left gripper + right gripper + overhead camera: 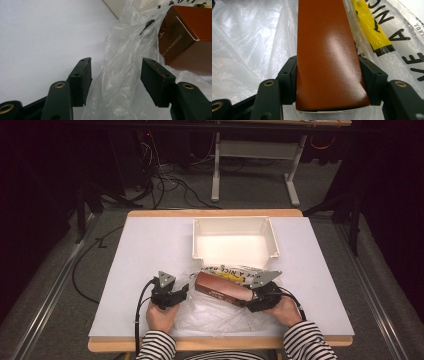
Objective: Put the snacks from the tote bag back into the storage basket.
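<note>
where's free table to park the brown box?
Bare table left of the white bin, and a narrower strip on its right. The bin itself is empty. Crowded at the near edge: plastic bag, brown box and both hand-held grippers, left, right.

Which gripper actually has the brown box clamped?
The right gripper: its jaws press both sides of the brown box. The left gripper is open around the plastic bag.
</note>
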A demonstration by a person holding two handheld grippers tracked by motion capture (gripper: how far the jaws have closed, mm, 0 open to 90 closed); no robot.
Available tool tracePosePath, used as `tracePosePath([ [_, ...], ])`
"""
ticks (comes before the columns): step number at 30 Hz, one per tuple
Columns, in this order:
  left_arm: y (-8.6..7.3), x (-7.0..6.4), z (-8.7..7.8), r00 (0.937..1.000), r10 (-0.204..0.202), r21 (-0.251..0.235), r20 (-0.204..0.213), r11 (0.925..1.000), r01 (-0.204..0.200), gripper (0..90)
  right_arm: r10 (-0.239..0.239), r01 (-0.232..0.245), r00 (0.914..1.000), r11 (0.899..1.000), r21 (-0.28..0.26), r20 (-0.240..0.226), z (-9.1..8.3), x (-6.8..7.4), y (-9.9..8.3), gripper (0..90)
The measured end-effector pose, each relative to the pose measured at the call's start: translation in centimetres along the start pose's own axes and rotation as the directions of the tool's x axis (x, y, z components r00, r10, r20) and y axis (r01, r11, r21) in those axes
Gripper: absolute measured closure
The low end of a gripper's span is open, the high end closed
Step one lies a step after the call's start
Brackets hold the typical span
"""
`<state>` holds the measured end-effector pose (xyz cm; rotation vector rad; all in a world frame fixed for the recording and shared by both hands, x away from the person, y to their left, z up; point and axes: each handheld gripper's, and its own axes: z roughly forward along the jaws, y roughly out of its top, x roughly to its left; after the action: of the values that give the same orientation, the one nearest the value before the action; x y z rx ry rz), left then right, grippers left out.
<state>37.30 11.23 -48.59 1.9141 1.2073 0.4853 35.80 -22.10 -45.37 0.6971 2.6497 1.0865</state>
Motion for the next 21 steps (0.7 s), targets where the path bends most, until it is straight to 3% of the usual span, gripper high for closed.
tracePosePath([
  [10,0.0,0.0,0.0,1.0,0.001,0.0,0.002,1.0,-0.001,42.4,-0.016,0.016,0.9998,1.0,-0.007,-0.012,-0.7,0.8,0.2,43.0],
  [18,0.0,0.0,0.0,1.0,-0.001,-0.003,0.0,1.0,0.001,42.4,0.026,-0.028,0.9993,0.999,-0.044,-0.028,-1.6,0.7,0.5,43.0],
  [21,0.0,0.0,0.0,1.0,-0.001,-0.003,0.001,1.0,0.001,42.4,0.021,-0.022,0.9995,0.998,-0.054,-0.024,-1.9,0.8,1.1,43.0],
])
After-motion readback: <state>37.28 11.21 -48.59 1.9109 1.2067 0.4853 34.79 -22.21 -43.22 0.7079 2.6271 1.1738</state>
